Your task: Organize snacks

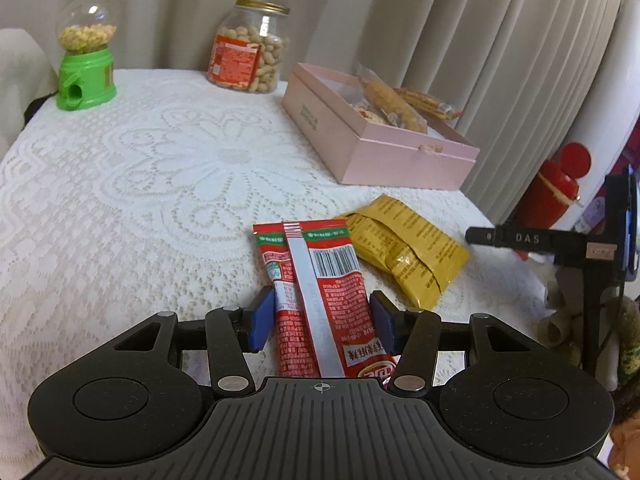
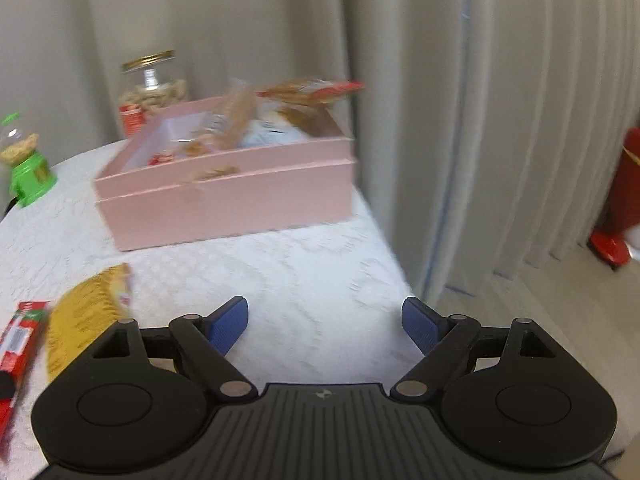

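A red snack packet [image 1: 320, 288] lies on the lace tablecloth between the blue pads of my left gripper [image 1: 323, 320]; the pads stand at its two sides, close on it. A yellow snack bag [image 1: 408, 248] lies just to its right. A pink box [image 1: 384, 144] at the back right holds several wrapped snacks. In the right wrist view my right gripper [image 2: 325, 326] is open and empty above the table's right part, facing the pink box [image 2: 224, 200]. The yellow bag [image 2: 86, 316] and red packet [image 2: 20, 340] show at its left.
A green candy dispenser [image 1: 86, 52] and a glass jar of peanuts [image 1: 250, 46] stand at the back of the table, against a beige curtain. A red object [image 1: 558, 184] stands beyond the table's right edge. The other gripper's black arm [image 1: 540, 240] shows at right.
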